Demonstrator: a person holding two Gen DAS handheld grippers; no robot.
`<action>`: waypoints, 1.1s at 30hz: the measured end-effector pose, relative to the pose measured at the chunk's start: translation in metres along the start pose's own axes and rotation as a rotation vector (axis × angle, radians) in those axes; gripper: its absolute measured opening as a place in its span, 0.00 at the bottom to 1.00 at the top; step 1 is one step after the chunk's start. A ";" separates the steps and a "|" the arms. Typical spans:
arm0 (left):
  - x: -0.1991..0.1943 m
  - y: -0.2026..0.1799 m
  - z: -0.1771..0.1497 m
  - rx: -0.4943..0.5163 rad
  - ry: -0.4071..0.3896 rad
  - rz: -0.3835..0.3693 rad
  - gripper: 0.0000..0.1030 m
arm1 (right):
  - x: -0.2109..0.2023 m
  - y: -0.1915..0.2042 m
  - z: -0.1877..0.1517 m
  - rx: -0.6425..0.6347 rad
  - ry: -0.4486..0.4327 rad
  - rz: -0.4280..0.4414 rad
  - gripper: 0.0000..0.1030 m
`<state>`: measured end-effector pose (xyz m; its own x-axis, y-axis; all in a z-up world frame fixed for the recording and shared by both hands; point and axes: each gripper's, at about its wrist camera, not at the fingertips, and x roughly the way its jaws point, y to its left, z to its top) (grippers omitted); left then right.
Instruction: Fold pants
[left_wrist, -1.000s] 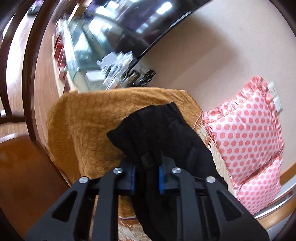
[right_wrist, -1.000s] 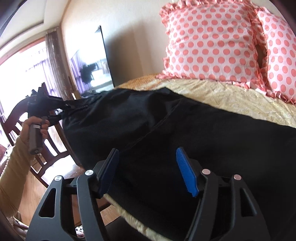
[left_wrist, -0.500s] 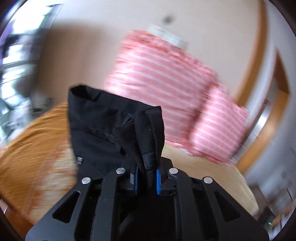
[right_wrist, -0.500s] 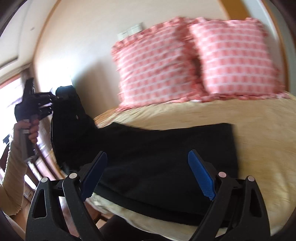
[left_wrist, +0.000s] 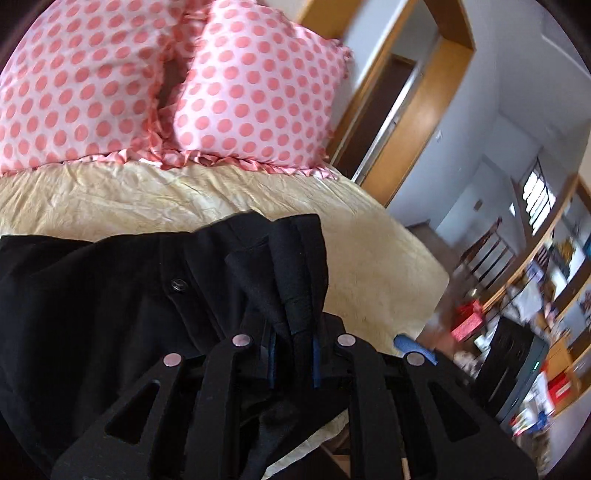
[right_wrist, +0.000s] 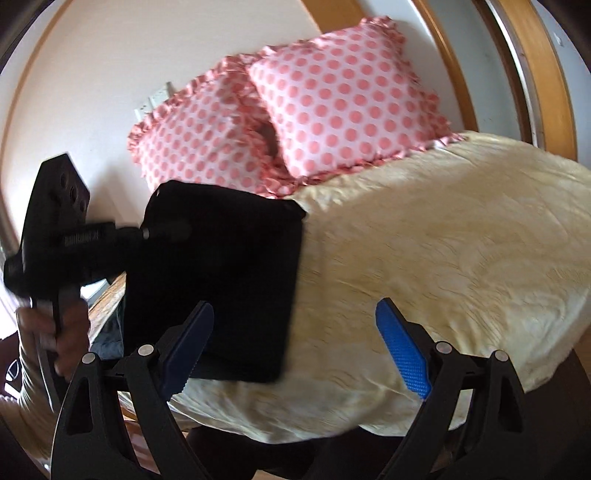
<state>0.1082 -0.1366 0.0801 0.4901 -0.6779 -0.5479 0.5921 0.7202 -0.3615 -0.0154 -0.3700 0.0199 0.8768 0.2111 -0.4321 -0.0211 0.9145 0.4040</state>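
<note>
The black pants (left_wrist: 92, 295) lie folded over on the cream bedspread (left_wrist: 155, 199). My left gripper (left_wrist: 293, 363) is shut on a bunched edge of the pants near the waistband, by a dark button (left_wrist: 178, 284). In the right wrist view the pants (right_wrist: 229, 288) form a dark rectangle at the bed's left side, and the left gripper (right_wrist: 147, 233) holds their upper left part. My right gripper (right_wrist: 295, 347) is open and empty, low over the bed's near edge, its left pad (right_wrist: 188, 343) over the pants' lower edge.
Two pink polka-dot pillows (right_wrist: 295, 114) lean against the wall at the head of the bed. A wooden door frame (left_wrist: 402, 92) stands right of the bed. Cluttered shelves and chairs (left_wrist: 535, 314) lie beyond the bed's right edge.
My left gripper has swung the held end of the pants across to the right and laid it over the rest. The right gripper has opened wider and drawn back.
</note>
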 end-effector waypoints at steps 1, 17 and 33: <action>-0.003 -0.007 0.001 0.033 -0.021 0.029 0.12 | -0.003 -0.003 -0.002 0.000 -0.002 -0.003 0.89; -0.047 -0.024 -0.041 0.178 -0.089 0.069 0.87 | -0.026 0.002 0.026 -0.067 -0.140 -0.067 0.88; -0.061 0.103 -0.079 -0.060 -0.019 0.468 0.92 | 0.089 0.094 0.008 -0.282 0.174 0.110 0.88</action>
<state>0.0886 -0.0088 0.0166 0.7078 -0.2801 -0.6485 0.2666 0.9561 -0.1220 0.0644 -0.2677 0.0255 0.7675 0.3469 -0.5391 -0.2640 0.9373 0.2274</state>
